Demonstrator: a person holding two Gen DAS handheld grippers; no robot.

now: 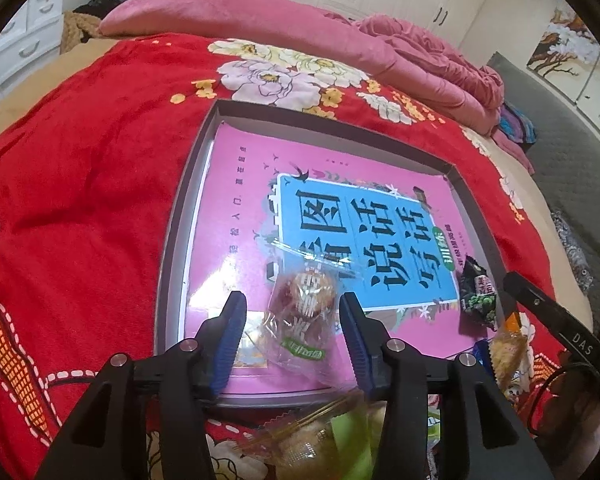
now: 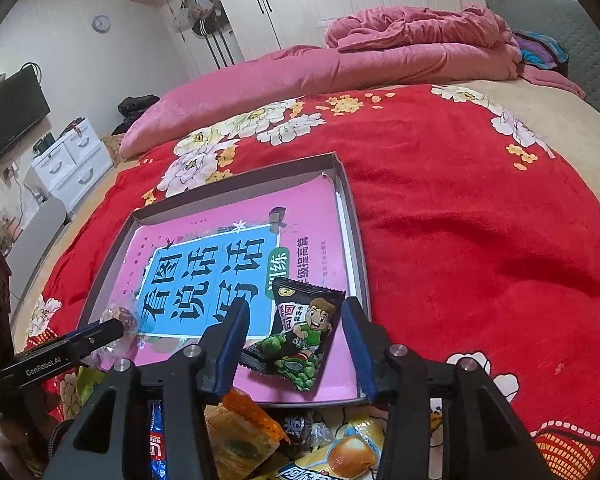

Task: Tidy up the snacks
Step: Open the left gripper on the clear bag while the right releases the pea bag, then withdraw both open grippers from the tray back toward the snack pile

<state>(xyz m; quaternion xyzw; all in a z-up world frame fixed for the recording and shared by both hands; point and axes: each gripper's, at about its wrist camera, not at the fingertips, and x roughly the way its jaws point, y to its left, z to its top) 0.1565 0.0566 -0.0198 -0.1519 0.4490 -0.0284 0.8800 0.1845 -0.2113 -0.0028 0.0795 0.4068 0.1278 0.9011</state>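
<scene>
A shallow grey box (image 1: pixel 172 216) lined with a pink book cover lies on the red floral blanket; it also shows in the right wrist view (image 2: pixel 352 216). My left gripper (image 1: pixel 293 312) is open, with a clear-wrapped brown pastry (image 1: pixel 304 304) lying in the box between its fingers. My right gripper (image 2: pixel 296 320) is open around a black cartoon snack packet (image 2: pixel 304 336) lying in the box. That packet shows in the left wrist view (image 1: pixel 478 292). The pastry shows faintly in the right wrist view (image 2: pixel 120 318) by the left gripper's tip.
A pile of loose wrapped snacks (image 2: pixel 260 444) lies on the blanket just in front of the box, also in the left wrist view (image 1: pixel 324 436). A pink duvet (image 2: pixel 340 68) lies bunched at the bed's far side. White drawers (image 2: pixel 72 160) stand far left.
</scene>
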